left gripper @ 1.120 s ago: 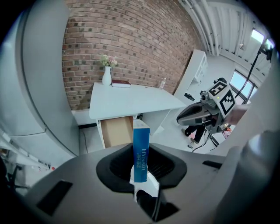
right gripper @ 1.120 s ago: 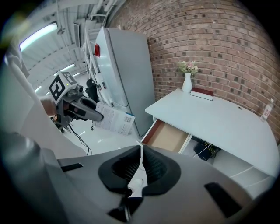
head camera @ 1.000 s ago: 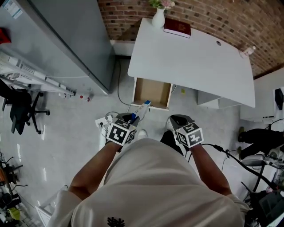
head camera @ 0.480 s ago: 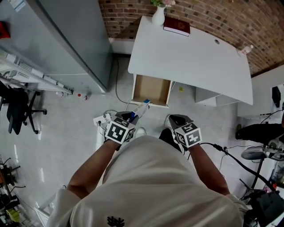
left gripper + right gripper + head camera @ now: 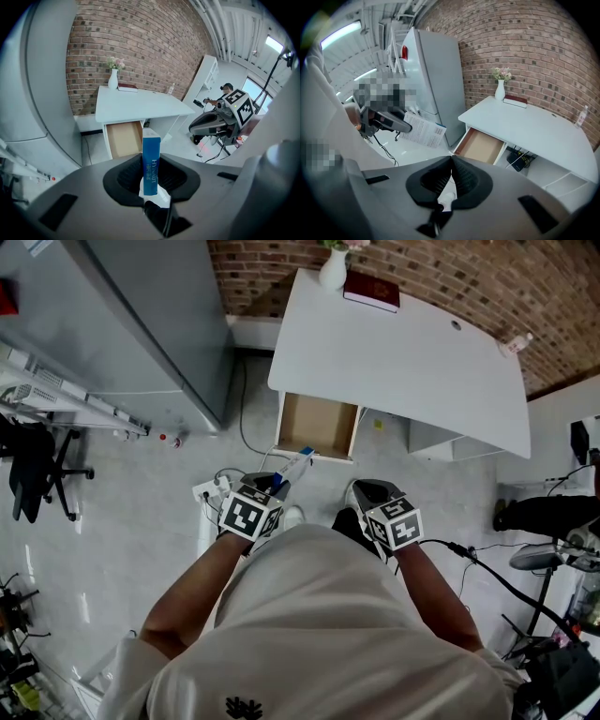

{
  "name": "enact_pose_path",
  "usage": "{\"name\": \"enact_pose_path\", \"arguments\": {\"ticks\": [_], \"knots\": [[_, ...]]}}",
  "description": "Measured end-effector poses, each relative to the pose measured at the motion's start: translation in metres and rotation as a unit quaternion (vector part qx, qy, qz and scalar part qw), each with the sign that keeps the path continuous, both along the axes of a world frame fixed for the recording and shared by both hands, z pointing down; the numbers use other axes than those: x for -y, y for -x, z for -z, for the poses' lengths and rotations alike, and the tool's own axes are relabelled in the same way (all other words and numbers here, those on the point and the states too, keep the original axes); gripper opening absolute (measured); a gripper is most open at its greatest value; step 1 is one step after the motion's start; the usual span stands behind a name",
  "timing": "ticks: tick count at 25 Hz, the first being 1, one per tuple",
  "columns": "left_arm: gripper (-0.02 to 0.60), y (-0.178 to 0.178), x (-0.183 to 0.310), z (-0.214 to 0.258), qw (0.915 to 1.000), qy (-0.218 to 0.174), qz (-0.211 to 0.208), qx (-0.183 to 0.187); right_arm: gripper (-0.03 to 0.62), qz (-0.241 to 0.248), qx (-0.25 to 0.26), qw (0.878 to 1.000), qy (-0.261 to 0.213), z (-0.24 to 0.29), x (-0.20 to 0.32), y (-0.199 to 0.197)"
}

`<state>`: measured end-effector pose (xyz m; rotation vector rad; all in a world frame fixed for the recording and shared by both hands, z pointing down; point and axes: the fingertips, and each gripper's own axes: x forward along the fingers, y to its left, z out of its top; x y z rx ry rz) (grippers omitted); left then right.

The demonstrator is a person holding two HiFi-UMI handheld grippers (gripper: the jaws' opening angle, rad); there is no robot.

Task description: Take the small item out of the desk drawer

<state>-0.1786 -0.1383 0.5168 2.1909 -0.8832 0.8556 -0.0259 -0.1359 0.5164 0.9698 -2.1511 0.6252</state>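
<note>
Left gripper [image 5: 151, 174]: your jaws are clamped on the near end of a small blue box [image 5: 151, 159], one pad on each broad side. The box's long axis runs straight out along the jaws. Its free end points away from you, toward the open drawer [image 5: 319, 424]. A narrow blue face with lettering along its length is turned toward the gripper's camera.

Position of the box: off the desk [image 5: 403, 357], in the air over the floor [image 5: 141, 512]. It is just short of the drawer front and not touching it. In the head view it slants up and to the right from the gripper toward the drawer.

Drawer: pulled out from under the desk's front edge, near the front left corner, showing its brown bottom.

Right gripper [image 5: 450, 161]: your jaws are closed, tips meeting, nothing between them. It is held beside the left gripper, well apart from the box.

On the desk: a white vase [image 5: 333, 268] at the back left corner, with a red book [image 5: 372, 292] just beside it.
</note>
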Motion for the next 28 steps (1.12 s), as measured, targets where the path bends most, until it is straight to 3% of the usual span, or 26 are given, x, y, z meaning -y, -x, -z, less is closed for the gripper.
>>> {"name": "enact_pose_path", "arguments": {"ticks": [28], "knots": [[0.092,-0.023,-0.005,-0.004,0.9999,-0.002,-0.011,0.001,0.031,-0.014,0.009,1.0,0.001,-0.004,-0.012,-0.021]]}}
